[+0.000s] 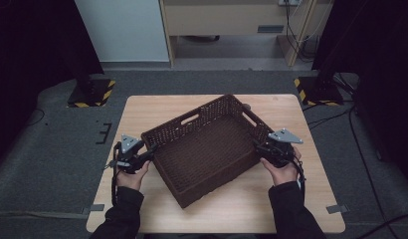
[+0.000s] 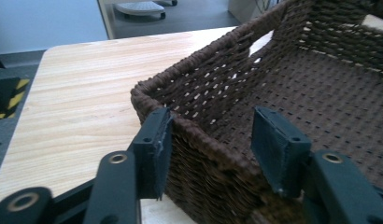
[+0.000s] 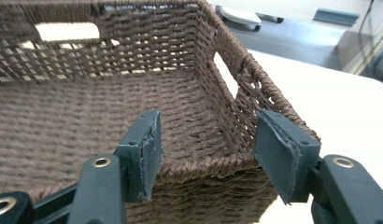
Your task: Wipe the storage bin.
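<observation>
A dark brown woven basket (image 1: 212,149) with handle slots in its walls sits askew in the middle of the wooden table (image 1: 142,117), and nothing lies in it. My left gripper (image 1: 151,153) is at the basket's left corner. In the left gripper view its jaws (image 2: 213,144) stand open astride the basket wall (image 2: 203,135), one pad outside and one inside. My right gripper (image 1: 258,147) is at the basket's right corner. In the right gripper view its jaws (image 3: 206,149) are open astride the basket rim (image 3: 213,165), with gaps on both sides.
Bare table top lies all round the basket. Beyond the table's far edge are a grey floor, two stand bases with yellow-black stripes (image 1: 90,92) (image 1: 316,89) and a wooden cabinet (image 1: 232,20). Cables run along the floor at the right.
</observation>
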